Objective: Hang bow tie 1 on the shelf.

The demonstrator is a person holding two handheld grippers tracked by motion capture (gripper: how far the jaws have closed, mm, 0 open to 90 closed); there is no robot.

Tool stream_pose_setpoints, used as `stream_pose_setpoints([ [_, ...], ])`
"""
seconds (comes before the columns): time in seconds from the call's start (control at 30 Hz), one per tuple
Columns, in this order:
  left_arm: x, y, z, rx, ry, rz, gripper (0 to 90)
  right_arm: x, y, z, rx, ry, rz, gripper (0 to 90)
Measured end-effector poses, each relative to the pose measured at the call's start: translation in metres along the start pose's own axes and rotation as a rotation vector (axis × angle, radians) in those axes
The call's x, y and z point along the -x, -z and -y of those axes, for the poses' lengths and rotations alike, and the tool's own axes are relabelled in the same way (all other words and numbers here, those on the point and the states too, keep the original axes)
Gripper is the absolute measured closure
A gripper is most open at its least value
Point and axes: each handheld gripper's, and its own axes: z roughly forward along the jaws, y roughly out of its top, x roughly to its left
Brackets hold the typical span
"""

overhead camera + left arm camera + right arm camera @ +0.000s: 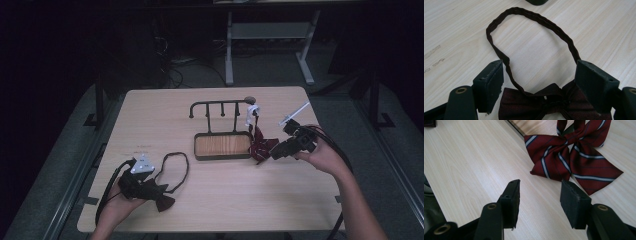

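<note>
A dark maroon bow tie (162,201) (544,102) lies at the table's near left, its strap loop (175,162) (536,18) spread out flat beyond it. My left gripper (155,192) (541,82) stands open, a jaw on each side of the bow's knot. A red bow tie with white and navy stripes (262,146) (574,160) lies against the right end of a dark rack (220,107), and a white strap (251,112) rises from it to the rack's bar. My right gripper (275,152) (540,195) is open just short of this tie, with only bare table between its jaws.
The rack stands on a tray base with a wooden floor (222,145) at the table's middle. Pale wooden tabletop (165,115) stretches behind and left of it. Cables trail from both grippers toward the near edge. A white table frame (230,45) stands on the floor beyond.
</note>
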Motion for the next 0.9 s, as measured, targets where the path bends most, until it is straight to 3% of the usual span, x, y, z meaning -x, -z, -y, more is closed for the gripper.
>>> stream_pose_setpoints([
  [0.73, -0.001, 0.0, 0.0, 0.011, 0.026, 0.004, 22.8, -0.012, -0.016, 0.024, -0.006, -0.002, -0.003, 45.3],
  [0.9, -0.002, 0.0, 0.0, 0.001, 0.016, 0.004, 22.7, -0.013, -0.016, 0.03, 0.005, -0.008, -0.001, 44.8],
])
